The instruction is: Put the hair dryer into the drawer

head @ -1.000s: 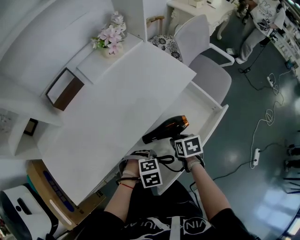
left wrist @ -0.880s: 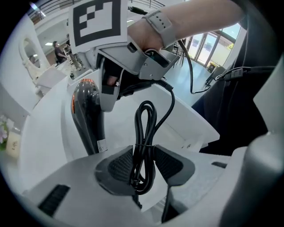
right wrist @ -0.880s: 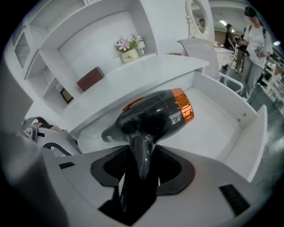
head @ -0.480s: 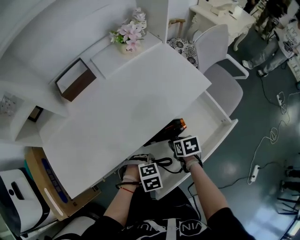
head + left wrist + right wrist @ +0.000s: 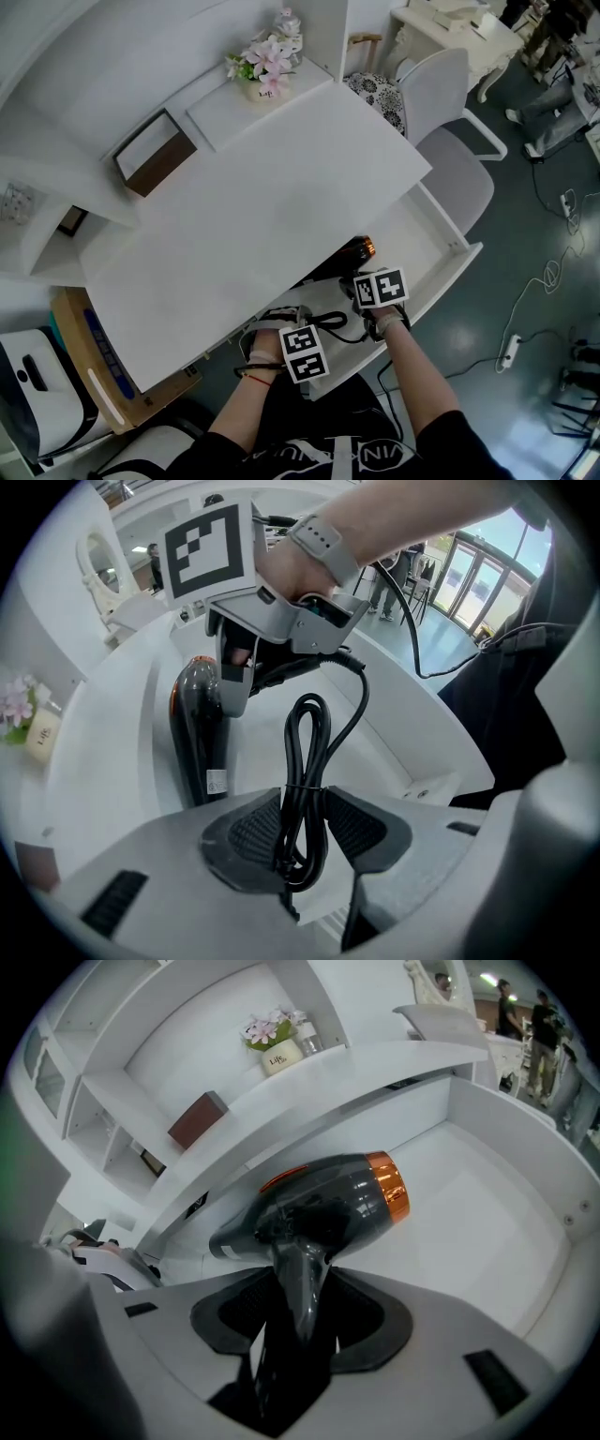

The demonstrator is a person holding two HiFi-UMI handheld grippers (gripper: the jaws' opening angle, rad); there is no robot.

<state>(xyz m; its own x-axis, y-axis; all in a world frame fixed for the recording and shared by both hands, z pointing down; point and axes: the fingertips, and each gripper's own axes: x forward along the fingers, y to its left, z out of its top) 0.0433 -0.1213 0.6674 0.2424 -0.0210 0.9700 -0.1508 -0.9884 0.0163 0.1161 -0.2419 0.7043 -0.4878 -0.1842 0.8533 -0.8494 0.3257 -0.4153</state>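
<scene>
Hair dryer within open drawer, half under desk top; flower pot at back; chair beside drawer

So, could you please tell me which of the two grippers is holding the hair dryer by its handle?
The right gripper: its jaws clamp the dark handle of the hair dryer, whereas the left gripper has only the bundled black cord in its jaws.

Bright, even light washes the white counter, leaving barely a shadow on its top. A soft shadow lies in the drawer along the counter's front edge. Daylight from tall windows sheens the floor. Highlights streak the hair dryer. Both gripper views bulge and darken at their corners.
</scene>
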